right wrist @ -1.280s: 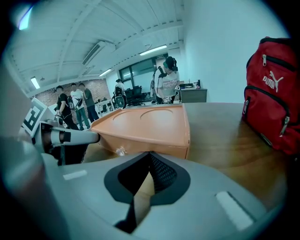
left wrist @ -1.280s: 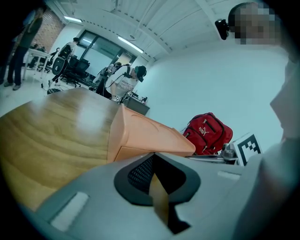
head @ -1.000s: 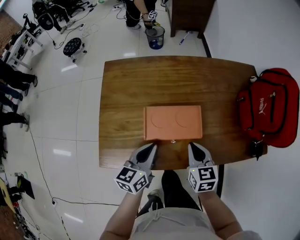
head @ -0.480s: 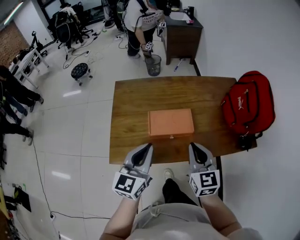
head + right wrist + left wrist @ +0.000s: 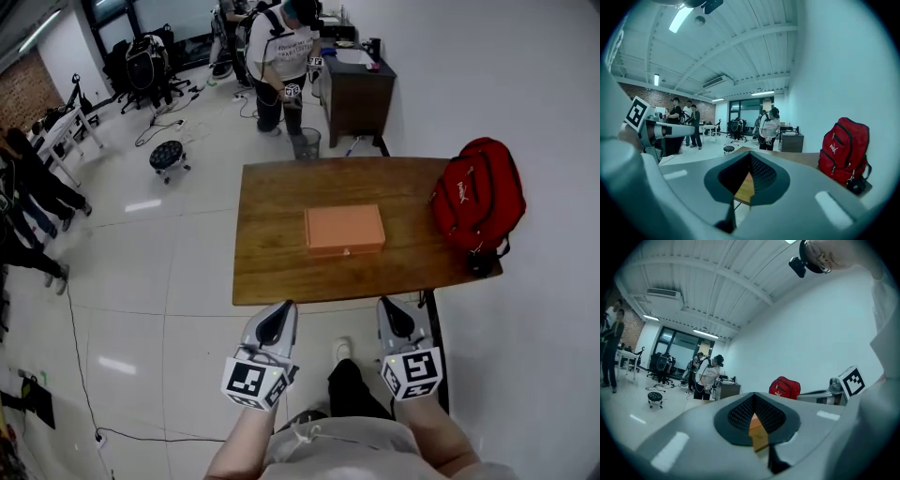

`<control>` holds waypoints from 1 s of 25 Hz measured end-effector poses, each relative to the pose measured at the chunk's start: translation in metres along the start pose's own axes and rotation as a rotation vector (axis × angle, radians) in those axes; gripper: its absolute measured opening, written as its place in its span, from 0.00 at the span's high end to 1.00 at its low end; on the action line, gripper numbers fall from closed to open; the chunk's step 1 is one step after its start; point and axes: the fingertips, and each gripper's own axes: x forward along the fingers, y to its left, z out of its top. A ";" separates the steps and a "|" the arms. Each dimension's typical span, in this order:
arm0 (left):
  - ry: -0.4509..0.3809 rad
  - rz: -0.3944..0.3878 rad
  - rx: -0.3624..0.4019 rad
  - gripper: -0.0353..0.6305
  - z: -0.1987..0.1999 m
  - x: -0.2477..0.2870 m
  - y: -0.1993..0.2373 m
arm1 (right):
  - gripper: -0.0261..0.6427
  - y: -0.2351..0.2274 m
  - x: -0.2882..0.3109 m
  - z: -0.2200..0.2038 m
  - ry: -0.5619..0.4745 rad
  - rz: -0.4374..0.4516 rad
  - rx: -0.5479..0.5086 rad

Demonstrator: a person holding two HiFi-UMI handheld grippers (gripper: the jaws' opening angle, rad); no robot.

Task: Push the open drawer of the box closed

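Fingers, left (image 5: 740, 414): tips pressed together, nothing gripped; a sliver of wood and orange shows through the notch beneath them.
Fingers, right (image 5: 763, 177): tips together likewise, nothing gripped; the edge of the worktop shows through the notch.
Left gripper (image 5: 281, 311): held off the near edge of the worktop (image 5: 277, 216), above the floor (image 5: 169, 262), pointing far.
Right gripper (image 5: 388, 309): to the right of the left gripper, same attitude, clear of the worktop.
Box (image 5: 344, 225): orange, flat on the middle of the worktop, well apart from both grippers.
Drawer (image 5: 328, 250): on the near face of the box, small knob (image 5: 348, 251) at centre; front looks flush with the box in the head view.
Backpack (image 5: 478, 202): red, at the right end of the worktop, apart from the box.
Surroundings: person (image 5: 281, 52) standing by a dark desk (image 5: 361, 89) far beyond the worktop.
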 end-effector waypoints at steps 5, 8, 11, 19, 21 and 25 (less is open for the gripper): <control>0.015 -0.036 0.009 0.94 -0.011 -0.040 -0.025 | 0.95 0.028 -0.040 -0.012 0.006 -0.010 -0.013; 0.015 -0.055 0.007 0.94 -0.011 -0.055 -0.034 | 0.95 0.042 -0.055 -0.013 0.003 0.000 -0.013; 0.008 -0.067 0.005 0.94 -0.009 -0.067 -0.044 | 0.95 0.051 -0.071 -0.004 -0.036 0.019 0.010; -0.022 -0.078 0.031 0.94 0.002 -0.076 -0.078 | 0.95 0.046 -0.097 0.000 -0.044 0.044 0.009; -0.024 -0.072 0.025 0.94 0.003 -0.076 -0.085 | 0.95 0.042 -0.102 -0.004 -0.036 0.047 0.008; -0.017 -0.060 0.031 0.94 0.002 -0.076 -0.097 | 0.95 0.041 -0.111 -0.003 -0.039 0.073 0.006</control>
